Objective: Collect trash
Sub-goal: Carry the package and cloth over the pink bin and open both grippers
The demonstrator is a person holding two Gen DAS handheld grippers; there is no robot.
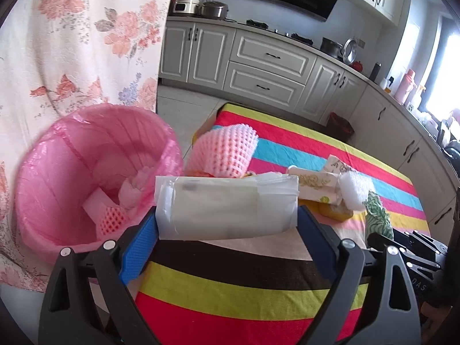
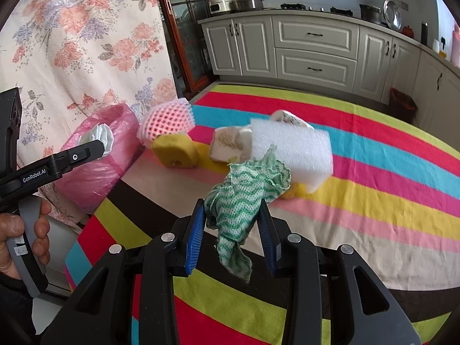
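Broadly, a brightly striped cloth covers the table and fills the lower and right parts of both views. At left stands a round bin lined with a pink plastic bag, foam scraps already lying inside it. Near frame centre, the left gripper holds a wide clear plastic packet with white paper inside clamped between its widely spread blue pads. Lower centre in the right wrist view, the right gripper pinches a crumpled green-and-white wavy cloth. Behind it lie a white foam block, a pink foam net sleeve and a yellow sponge.
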